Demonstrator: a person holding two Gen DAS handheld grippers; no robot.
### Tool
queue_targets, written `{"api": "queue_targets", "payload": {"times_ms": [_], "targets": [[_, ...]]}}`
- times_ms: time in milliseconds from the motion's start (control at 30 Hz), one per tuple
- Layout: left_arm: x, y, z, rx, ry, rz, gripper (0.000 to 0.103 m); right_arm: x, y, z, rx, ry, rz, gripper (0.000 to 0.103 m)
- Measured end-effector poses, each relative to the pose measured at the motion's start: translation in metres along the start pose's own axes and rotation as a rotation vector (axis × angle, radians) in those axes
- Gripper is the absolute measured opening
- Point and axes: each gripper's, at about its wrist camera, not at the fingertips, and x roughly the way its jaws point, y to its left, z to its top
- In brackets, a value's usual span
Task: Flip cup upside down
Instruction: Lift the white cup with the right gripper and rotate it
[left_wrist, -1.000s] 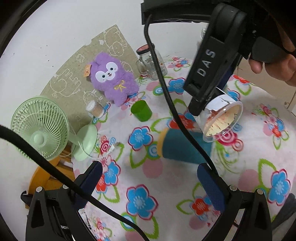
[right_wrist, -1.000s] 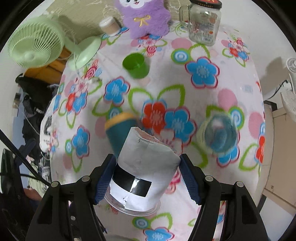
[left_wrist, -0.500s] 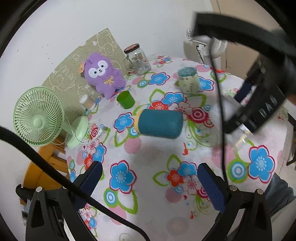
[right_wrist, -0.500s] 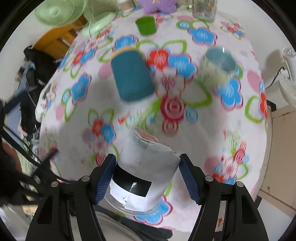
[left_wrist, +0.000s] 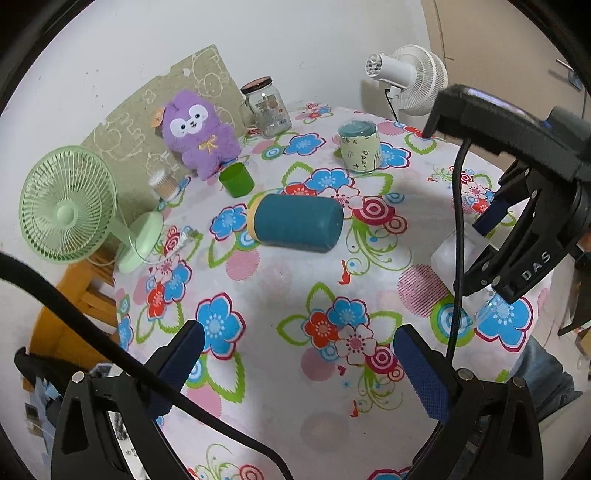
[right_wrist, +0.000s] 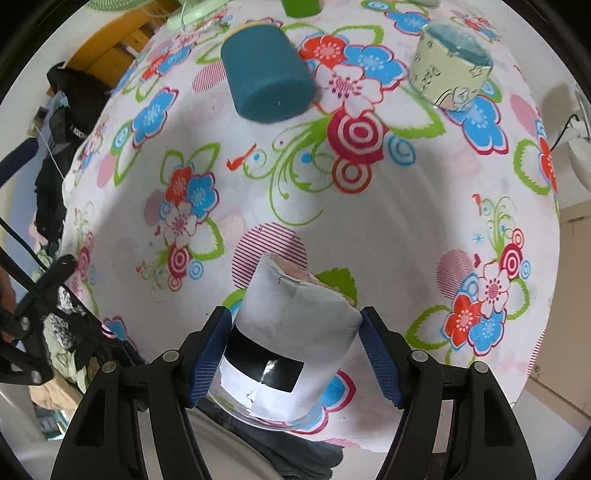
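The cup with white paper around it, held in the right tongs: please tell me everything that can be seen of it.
The paper-wrapped cup looks like clear plastic or glass, with white paper around its wall and a black rectangular patch on the paper. The paper's far edge is torn and crumpled. Its clear rim shows below the paper, toward the camera. The right tongs clamp it, one blue pad on each side. It hangs near the edge of the flowered tablecloth; whether it touches the cloth cannot be told. In the left wrist view it is mostly hidden.

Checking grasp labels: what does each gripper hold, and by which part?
The right gripper holds the paper-wrapped clear cup by its side walls. The left gripper is open, holding nothing.
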Motion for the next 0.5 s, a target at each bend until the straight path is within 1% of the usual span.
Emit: {"api": "queue_targets", "payload": {"times_ms": [100, 200, 333, 500], "targets": [[0.001, 0.002, -0.003, -0.015, 0.007, -0.005, 0.103, 0.005, -0.001, -0.001, -0.007, 0.004, 0.010, 0.078], [0.001, 0.003, -0.005, -0.024, 0.011, -0.009, 0.103, 0.006, 0.001, -0.002, -0.022, 0.004, 0.013, 0.079], [-0.003, 0.006, -0.007, -0.048, 0.003, -0.019, 0.103, -0.003, 0.004, -0.005, -0.047, -0.021, 0.020, 0.085], [-0.013, 0.009, -0.007, -0.087, -0.020, -0.054, 0.103, -0.021, -0.001, -0.012, -0.027, -0.061, 0.089, 0.086]]}}
